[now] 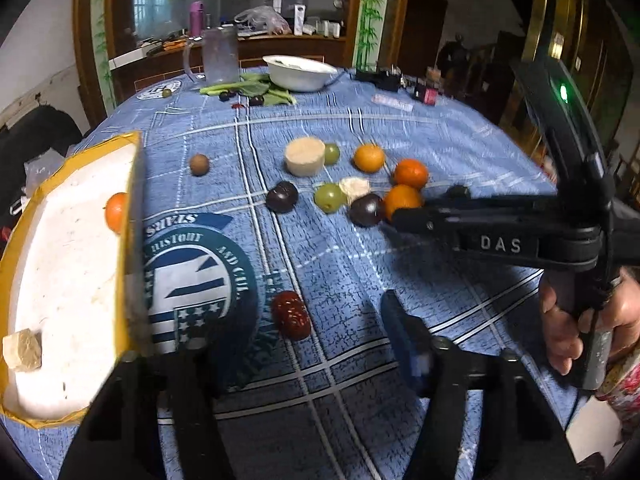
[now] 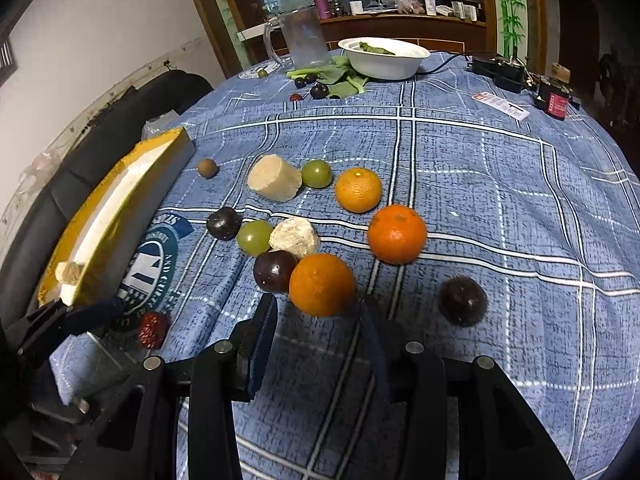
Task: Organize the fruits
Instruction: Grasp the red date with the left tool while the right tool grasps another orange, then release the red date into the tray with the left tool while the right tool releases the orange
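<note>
Fruits lie on the blue checked tablecloth (image 2: 500,200): three oranges, the nearest one (image 2: 322,285) (image 1: 402,200), dark plums (image 2: 275,271), green grapes (image 2: 254,237), pale chunks (image 2: 274,178), a brown longan (image 2: 208,168) and a red date (image 1: 292,315). My right gripper (image 2: 316,344) is open, its fingers just short of the nearest orange on either side. My left gripper (image 1: 264,336) is open beside a yellow-rimmed white tray (image 1: 76,280), its left finger along the tray's rim. The tray holds one orange (image 1: 116,211) and a pale chunk (image 1: 23,350).
At the far edge stand a white bowl (image 2: 384,58), a clear jug (image 2: 304,38), green leaves (image 2: 340,80) with small dark fruits, a black device (image 2: 500,68) and a red box (image 2: 556,100). A dark plum (image 2: 463,300) lies right of my right gripper.
</note>
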### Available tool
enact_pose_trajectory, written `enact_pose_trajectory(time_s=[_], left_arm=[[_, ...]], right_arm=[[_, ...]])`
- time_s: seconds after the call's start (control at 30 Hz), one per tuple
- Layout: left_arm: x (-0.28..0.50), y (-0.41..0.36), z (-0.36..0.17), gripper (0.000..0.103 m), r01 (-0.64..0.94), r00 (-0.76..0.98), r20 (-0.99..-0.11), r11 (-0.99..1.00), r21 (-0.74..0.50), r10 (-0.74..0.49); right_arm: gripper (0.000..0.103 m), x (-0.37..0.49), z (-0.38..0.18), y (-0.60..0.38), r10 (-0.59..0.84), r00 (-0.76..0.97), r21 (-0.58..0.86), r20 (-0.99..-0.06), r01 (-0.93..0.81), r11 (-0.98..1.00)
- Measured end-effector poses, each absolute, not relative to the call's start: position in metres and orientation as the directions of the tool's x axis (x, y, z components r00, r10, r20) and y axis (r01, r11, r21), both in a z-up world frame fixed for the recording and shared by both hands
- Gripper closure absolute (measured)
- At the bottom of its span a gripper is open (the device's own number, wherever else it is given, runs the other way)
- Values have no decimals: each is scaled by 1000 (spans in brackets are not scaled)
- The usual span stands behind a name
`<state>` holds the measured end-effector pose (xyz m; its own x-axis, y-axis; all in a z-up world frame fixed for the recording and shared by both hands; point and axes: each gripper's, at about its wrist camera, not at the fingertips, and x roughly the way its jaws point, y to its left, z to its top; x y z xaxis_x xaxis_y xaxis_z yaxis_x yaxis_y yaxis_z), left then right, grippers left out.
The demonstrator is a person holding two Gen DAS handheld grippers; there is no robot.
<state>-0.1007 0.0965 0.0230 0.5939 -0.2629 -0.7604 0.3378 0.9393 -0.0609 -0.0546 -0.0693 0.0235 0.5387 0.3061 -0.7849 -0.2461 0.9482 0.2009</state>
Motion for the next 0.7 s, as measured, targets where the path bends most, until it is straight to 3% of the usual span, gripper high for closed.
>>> enact_pose_trajectory(time_s=[0.13,0.3,0.4,0.47,0.7], left_arm=[[-93,97,16,71,310,585,-772,948,-68,-247],[-86,109,10,72,267,551,-790,953,-140,-270],[-87,100,10,73,270,560,-797,960,-80,-224],[-90,96,11,84,263,578,-794,964,-37,-188],[-103,127,24,84,198,614,-750,968,-156,-247]], right_arm=[[58,-49,19,-64,266,545,150,-795,-248,957],[60,-44,19,-58,251,559,115,-790,-268,957],[65,-44,20,-55,252,563,107,-787,-278,955],[66,-45,20,-54,249,564,100,-788,-282,954],[66,-64,29,-58,253,577,108,-776,-274,956]])
